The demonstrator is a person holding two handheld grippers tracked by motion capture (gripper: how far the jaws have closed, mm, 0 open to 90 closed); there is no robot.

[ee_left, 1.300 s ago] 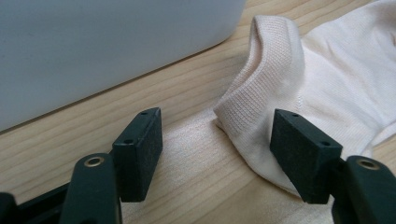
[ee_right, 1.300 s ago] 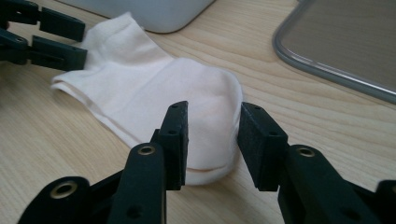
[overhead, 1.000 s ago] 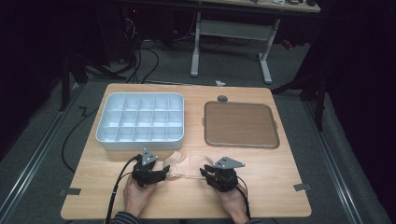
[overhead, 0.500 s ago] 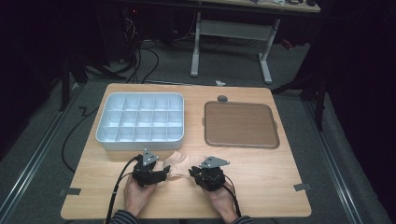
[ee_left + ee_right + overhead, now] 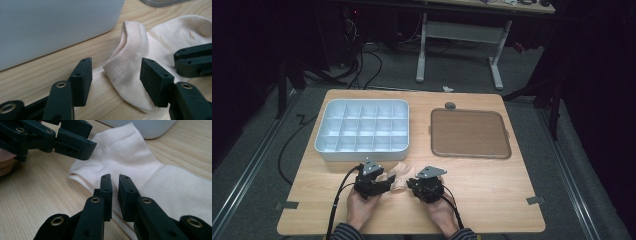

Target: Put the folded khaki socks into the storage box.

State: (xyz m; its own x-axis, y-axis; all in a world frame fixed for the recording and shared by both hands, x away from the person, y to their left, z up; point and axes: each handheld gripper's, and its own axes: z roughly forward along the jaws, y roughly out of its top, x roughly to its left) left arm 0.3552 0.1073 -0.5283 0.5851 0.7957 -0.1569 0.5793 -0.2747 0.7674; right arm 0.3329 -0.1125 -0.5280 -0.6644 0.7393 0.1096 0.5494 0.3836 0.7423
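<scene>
Dim floor and cables ring the pale wooden surface (image 5: 492, 195), and near its front edge, just below the white compartment tray (image 5: 362, 150), lies a cream ankle sock (image 5: 398, 176). It is spread flat between the person's two hands, with its long axis running roughly across the surface from one hand to the other. In the left gripper view the ribbed cuff (image 5: 130, 50) stands up slightly open, facing the left gripper (image 5: 116, 80); the foot part stretches away toward the right gripper (image 5: 114, 195). Both hands are about equally close, each at one end of the sock.

The left fingers (image 5: 81, 80) are spread, one on either side of the cuff edge, and have just been closing in; the pads are not yet pressing the cloth, as bare wood shows between the near pad and the fabric. The right fingers (image 5: 106, 192) have also just been closing and now stand almost pressed together with a thin slit between them, tips down over the sock's lower edge. Whether a fold of cloth is actually caught in that slit I cannot tell from where they sit.

My guess is the coming move depends on the left fingers pinching the cuff while the right end is held. A brown tray (image 5: 469, 132) sits well apart, to the right of the white one.
</scene>
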